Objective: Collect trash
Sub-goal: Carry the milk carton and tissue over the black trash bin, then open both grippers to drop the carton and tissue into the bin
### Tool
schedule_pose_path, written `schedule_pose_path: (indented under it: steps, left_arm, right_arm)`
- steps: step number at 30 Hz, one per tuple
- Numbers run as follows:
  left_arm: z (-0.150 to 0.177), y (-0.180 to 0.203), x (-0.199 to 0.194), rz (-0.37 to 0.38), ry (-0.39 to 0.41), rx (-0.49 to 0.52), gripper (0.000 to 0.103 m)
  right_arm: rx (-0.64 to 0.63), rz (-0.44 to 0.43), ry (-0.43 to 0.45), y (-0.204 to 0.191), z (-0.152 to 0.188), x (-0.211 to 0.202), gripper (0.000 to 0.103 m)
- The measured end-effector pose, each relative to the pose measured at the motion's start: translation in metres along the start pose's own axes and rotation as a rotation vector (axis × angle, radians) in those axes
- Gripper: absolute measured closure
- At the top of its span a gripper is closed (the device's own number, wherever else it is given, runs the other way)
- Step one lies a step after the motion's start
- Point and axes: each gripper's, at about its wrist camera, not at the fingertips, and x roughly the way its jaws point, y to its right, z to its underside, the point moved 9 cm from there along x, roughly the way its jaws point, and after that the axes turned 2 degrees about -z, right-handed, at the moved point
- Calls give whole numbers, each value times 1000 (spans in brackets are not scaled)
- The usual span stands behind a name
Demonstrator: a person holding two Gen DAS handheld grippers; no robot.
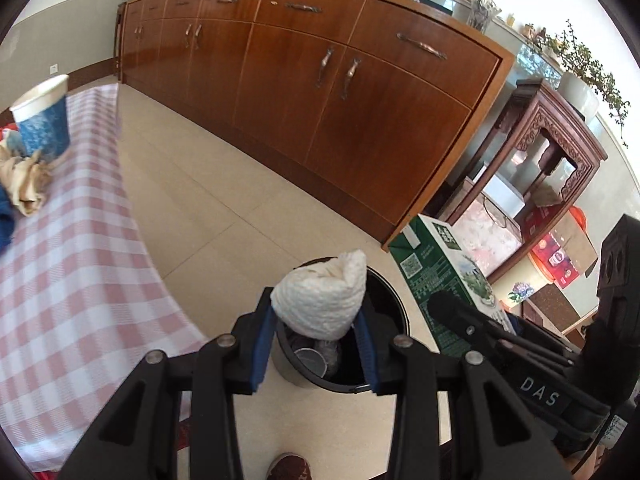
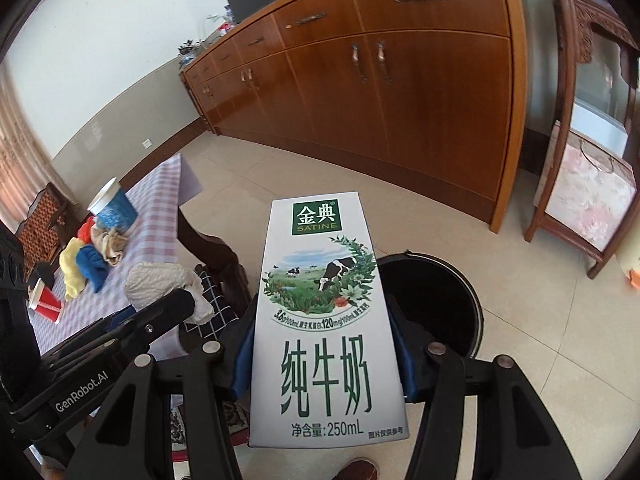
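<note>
My left fingers (image 1: pixel 316 344) are pinching a crumpled white paper wad (image 1: pixel 322 300), and it hangs directly over the open mouth of the black trash bin (image 1: pixel 394 300), which stands on the floor and already has a few scraps at the bottom. My right fingers (image 2: pixel 326 356) are clamped on the sides of a milk carton (image 2: pixel 324 320), held upright just beside the bin (image 2: pixel 460 280), on the side nearer the table, not yet above its opening.

I judge this to be the drop-off step: the next move calls for spreading the left fingers so the wad falls in, then carrying the carton across over the bin. The two grippers are close together, so they could bump.

Away from the bin, on the checked table (image 2: pixel 160 208), a blue paper cup (image 2: pixel 114 206), a red cup (image 2: pixel 46 300) and crumpled wrappers (image 2: pixel 110 246) remain to collect.
</note>
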Motion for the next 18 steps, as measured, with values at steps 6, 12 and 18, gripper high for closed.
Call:
schedule_pose_path:
  steps: [6, 12, 18]
  left_arm:
    - [11, 19, 48, 4, -89, 15, 64]
    - [19, 20, 80, -15, -153, 21, 63]
    - [21, 22, 105, -13, -206, 18, 50]
  right_arm:
    - [100, 36, -54, 56, 4, 29, 45]
    - [167, 54, -102, 86, 5, 57, 45]
    - [194, 82, -124, 102, 3, 77, 44]
